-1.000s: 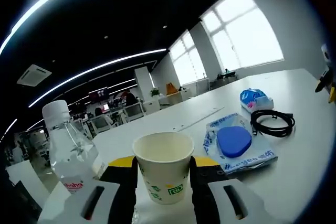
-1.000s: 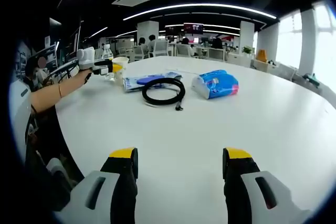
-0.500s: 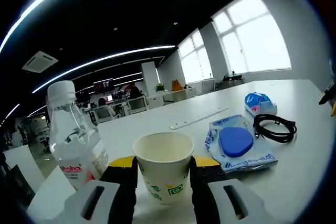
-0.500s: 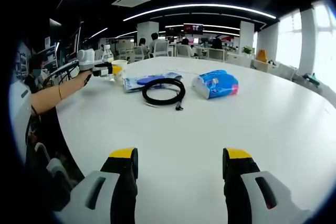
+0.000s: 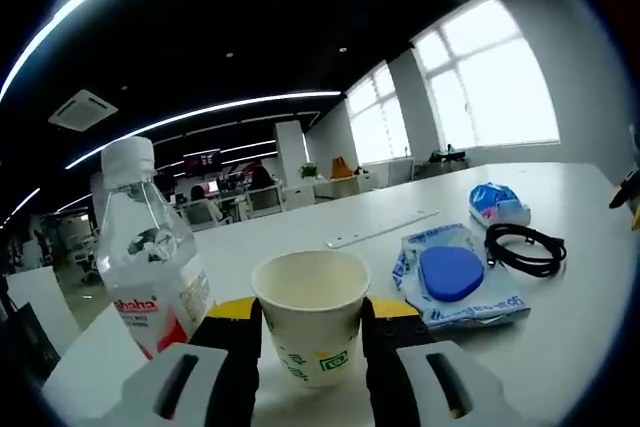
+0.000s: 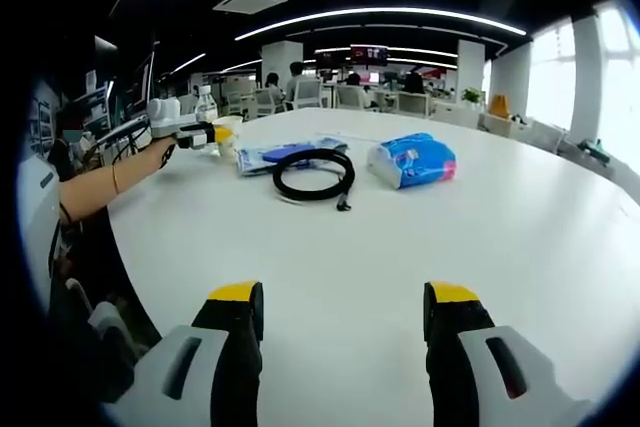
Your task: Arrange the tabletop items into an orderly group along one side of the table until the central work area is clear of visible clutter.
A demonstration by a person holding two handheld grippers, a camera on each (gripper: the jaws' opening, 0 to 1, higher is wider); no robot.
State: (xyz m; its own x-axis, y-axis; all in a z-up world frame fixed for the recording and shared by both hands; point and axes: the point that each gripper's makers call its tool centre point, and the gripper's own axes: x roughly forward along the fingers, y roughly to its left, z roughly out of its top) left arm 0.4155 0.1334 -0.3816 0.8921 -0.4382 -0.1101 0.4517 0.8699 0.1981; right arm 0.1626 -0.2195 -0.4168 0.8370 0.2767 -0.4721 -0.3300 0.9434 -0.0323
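Note:
A white paper cup [image 5: 310, 317] with green print stands upright between the jaws of my left gripper [image 5: 311, 309], which is shut on it. To its left, close by, is a clear water bottle [image 5: 150, 267] with a red label. In the right gripper view the left gripper [image 6: 200, 133] holds the cup [image 6: 229, 133] beside the bottle [image 6: 205, 107] at the table's far left. My right gripper [image 6: 340, 309] is open over bare white table [image 6: 520, 237], holding nothing.
A plastic bag with a blue pouch [image 5: 450, 272], a coiled black cable [image 5: 525, 247] and a blue tissue pack [image 5: 497, 202] lie to the cup's right. The right gripper view has the cable [image 6: 312, 173] and tissue pack [image 6: 412, 159] mid-table. A person's forearm [image 6: 100, 182] reaches in from the left.
The left gripper has carried the cup lower and nearer the bottle, which now looks bigger and more upright. The right gripper has stayed still and open.

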